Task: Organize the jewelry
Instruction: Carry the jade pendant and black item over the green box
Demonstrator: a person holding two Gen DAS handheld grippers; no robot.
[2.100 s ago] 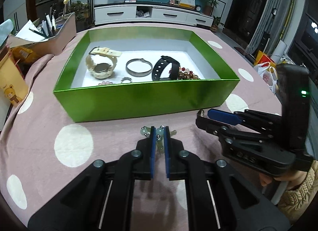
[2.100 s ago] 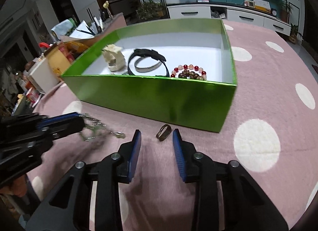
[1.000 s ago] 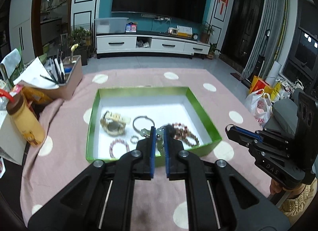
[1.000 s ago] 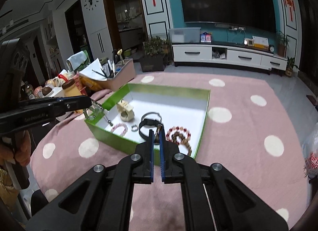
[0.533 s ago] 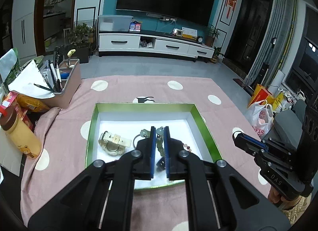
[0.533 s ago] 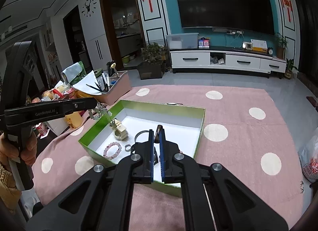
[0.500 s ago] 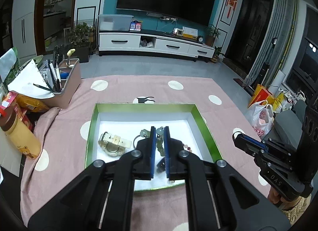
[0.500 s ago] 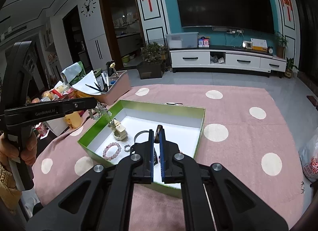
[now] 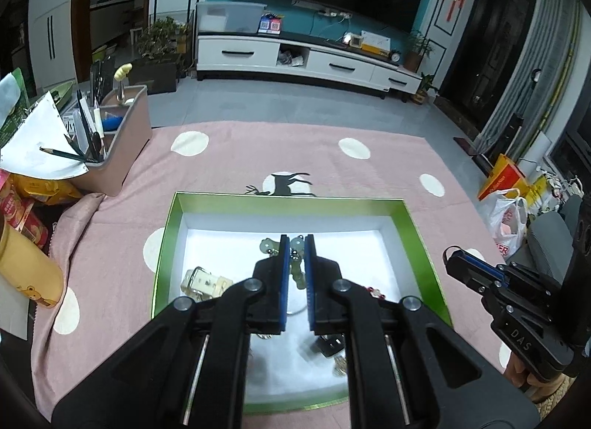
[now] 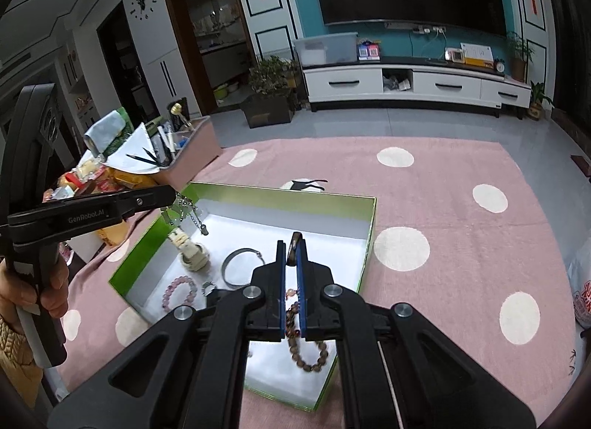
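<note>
A green box [image 9: 288,201] with a white floor lies on the pink dotted cloth. My left gripper [image 9: 295,240] hangs over its middle, shut on a pale green bead chain [image 9: 266,245]. From the right wrist view that left gripper [image 10: 168,194] is over the box's [image 10: 280,191] left rim, the chain [image 10: 186,212] dangling from it. Above the box's right half, my right gripper [image 10: 291,244] is shut on a dark ring [image 10: 295,236]. Its tip [image 9: 452,257] also shows at the right of the left wrist view.
In the box lie a cream watch [image 10: 190,250], a silver bangle [image 10: 240,263], a pink bead bracelet [image 10: 179,290], a small ring [image 10: 208,287] and a brown bead bracelet [image 10: 306,347]. A pink pen holder [image 9: 118,141] and snack packets [image 9: 22,203] crowd the table's left edge.
Both grippers have moved forward from the box's near side to above its inside, each still holding its piece. The box now sits lower and nearer in both views.
</note>
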